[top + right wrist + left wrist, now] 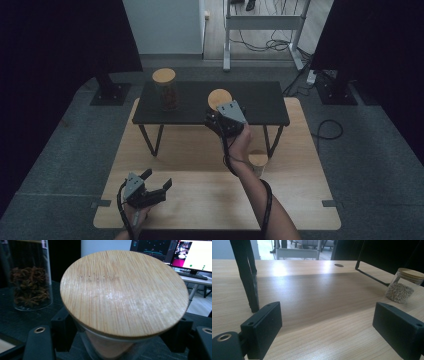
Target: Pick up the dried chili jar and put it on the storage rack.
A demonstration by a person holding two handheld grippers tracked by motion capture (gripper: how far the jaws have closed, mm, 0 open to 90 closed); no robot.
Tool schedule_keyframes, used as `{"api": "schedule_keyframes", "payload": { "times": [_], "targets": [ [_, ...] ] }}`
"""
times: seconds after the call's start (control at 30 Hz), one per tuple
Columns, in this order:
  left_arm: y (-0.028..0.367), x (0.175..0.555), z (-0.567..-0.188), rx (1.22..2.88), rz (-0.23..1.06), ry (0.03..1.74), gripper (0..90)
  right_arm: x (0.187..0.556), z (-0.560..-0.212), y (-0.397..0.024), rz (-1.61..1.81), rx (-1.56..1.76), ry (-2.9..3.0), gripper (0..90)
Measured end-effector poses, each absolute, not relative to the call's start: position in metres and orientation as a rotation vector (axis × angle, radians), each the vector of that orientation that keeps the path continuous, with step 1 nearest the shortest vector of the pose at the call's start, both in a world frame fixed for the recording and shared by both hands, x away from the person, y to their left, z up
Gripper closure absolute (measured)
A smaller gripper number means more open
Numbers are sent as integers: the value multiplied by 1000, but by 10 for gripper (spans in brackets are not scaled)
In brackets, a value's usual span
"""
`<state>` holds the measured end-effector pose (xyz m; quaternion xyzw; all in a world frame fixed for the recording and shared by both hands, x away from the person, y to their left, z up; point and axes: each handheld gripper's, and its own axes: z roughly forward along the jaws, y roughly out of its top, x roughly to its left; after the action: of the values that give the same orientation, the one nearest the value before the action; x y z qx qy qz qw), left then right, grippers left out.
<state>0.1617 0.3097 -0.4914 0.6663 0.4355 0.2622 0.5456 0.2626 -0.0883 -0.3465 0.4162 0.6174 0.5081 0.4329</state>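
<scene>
My right tongs (120,340) grip a lidded jar (123,292) over the black shelf (260,97); the anise jar (30,287) stands beside them. My left tongs (327,330) hang open above the bench (322,315).

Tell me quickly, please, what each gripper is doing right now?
Left gripper: open, holding nothing, above the light wooden table.
Right gripper: closed on the glass jar with the round bamboo lid, over the black shelf.
</scene>
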Motion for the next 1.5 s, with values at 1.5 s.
{"api": "schedule_keyframes", "payload": {
  "times": [1.5],
  "targets": [
    [311,164,-491,1584,618,1048,84,303,-341,-73,1198,1106,1539,256]
  ]
}}
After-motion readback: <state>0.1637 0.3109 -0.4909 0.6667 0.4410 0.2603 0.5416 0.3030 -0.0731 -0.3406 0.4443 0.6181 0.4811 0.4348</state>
